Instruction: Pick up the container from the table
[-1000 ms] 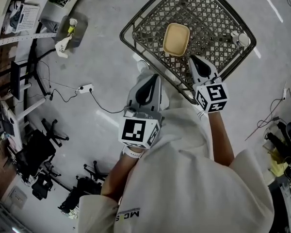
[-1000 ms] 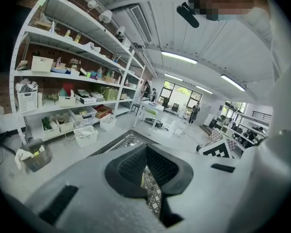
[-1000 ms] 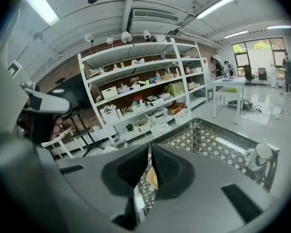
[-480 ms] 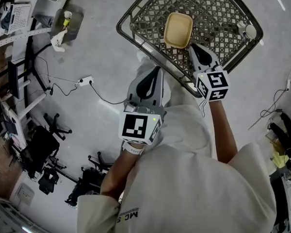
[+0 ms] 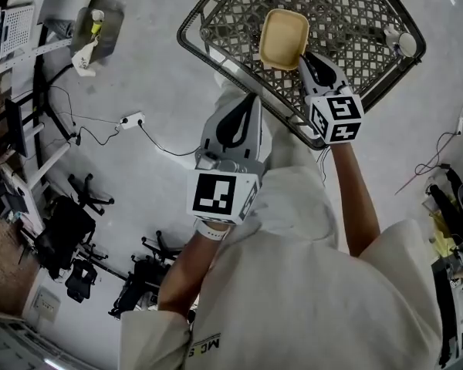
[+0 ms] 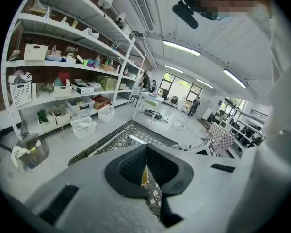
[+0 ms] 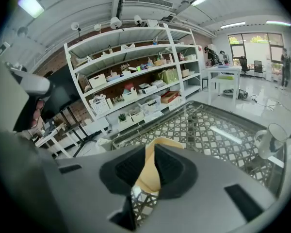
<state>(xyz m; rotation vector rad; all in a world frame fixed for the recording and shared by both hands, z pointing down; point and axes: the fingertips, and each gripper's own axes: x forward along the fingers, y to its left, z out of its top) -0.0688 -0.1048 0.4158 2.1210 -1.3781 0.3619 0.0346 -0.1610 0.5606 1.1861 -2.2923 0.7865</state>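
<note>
A shallow tan container [image 5: 283, 38] rests on the dark lattice-top table [image 5: 347, 10]. My right gripper [image 5: 302, 55] reaches in from its near right side, shut on the container's rim. The right gripper view has the tan container wall [image 7: 153, 171] pinched between the black pads [image 7: 170, 166] of that gripper [image 7: 150, 154]. Beside the table's near edge, over the floor, my left gripper [image 5: 251, 100] is shut and holds nothing. In the left gripper view its jaws [image 6: 146, 152] meet, with a sliver of the container [image 6: 143, 176] showing below them.
A small white cup-like object [image 5: 403, 43] stands on the table's far right, also in the right gripper view [image 7: 266, 140]. On the floor to the left lie a power strip [image 5: 131, 119] with cables, office chairs [image 5: 77, 230] and a grey bin [image 5: 92, 23]. Shelving [image 6: 63, 76] lines the wall.
My right gripper has moved forward over the table to the container and shut on its near right rim. The left gripper has stayed at the table's edge.
</note>
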